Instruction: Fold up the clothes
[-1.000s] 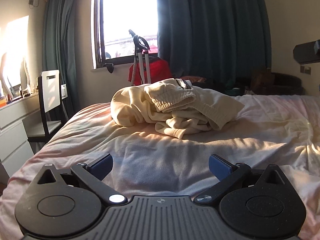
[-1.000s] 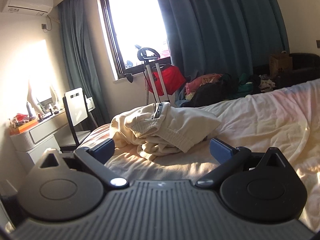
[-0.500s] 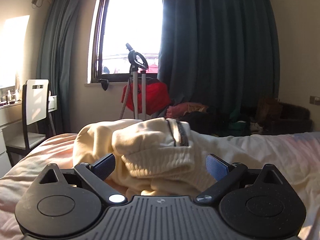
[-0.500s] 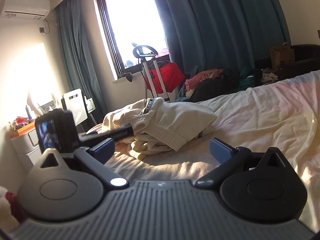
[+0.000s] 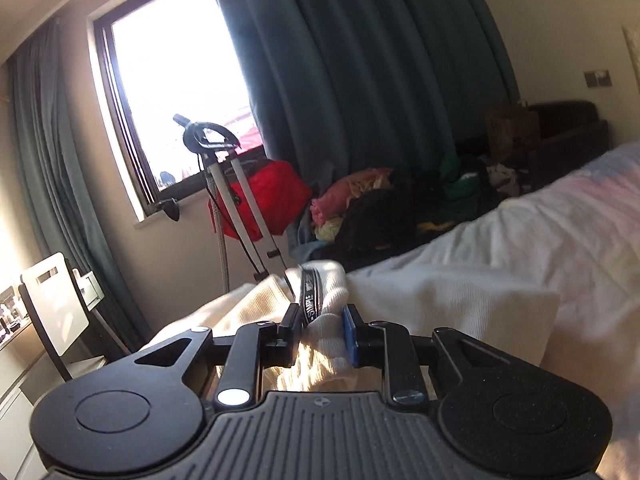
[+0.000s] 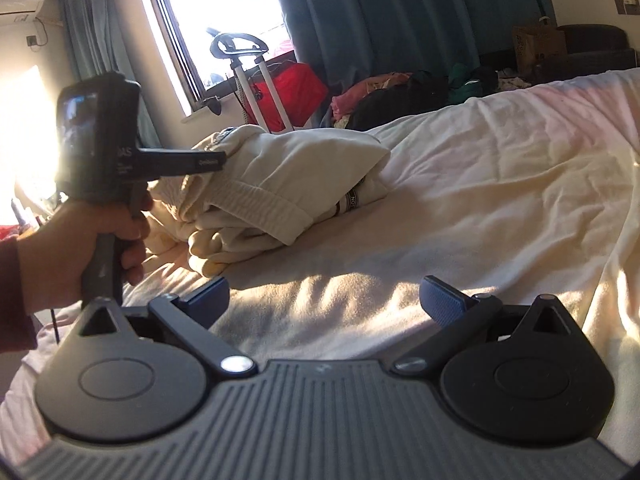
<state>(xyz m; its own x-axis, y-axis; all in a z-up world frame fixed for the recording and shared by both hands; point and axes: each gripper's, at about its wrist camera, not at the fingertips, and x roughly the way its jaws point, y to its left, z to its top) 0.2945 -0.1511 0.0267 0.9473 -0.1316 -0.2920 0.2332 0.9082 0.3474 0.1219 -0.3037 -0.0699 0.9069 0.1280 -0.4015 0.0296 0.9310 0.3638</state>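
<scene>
The cream garment [image 6: 280,184] lies bunched in a heap on the bed [image 6: 500,184], toward the far left part of the mattress, with a ribbed waistband facing the near side and a lettered drawstring band showing at its right fold.

Left tool [image 5: 320,326]: the jaws are closing, with a fold of the cream garment between them. In the left wrist view, the black and blue pads sit against either side of a white fabric fold, beside a dark band [image 5: 310,300] printed with white letters. The fabric is pinched up above the rest of the heap. In the right wrist view, the same tool reaches into the top left of the heap, held by a hand [image 6: 80,240] with a red sleeve [image 6: 12,292] at the wrist.

Right tool [image 6: 324,300]: jaws wide apart, nothing between them. It hovers over bare sheet on the near side of the heap, apart from the garment.

Surroundings: a window [image 5: 176,112] with teal curtains [image 5: 360,80] stands beyond the bed. A red bag [image 5: 264,196] on a trolley frame rests below the window. A pile of mixed clothing [image 5: 360,204] lies at the far side of the bed. A chair [image 5: 56,316] stands at the left.
</scene>
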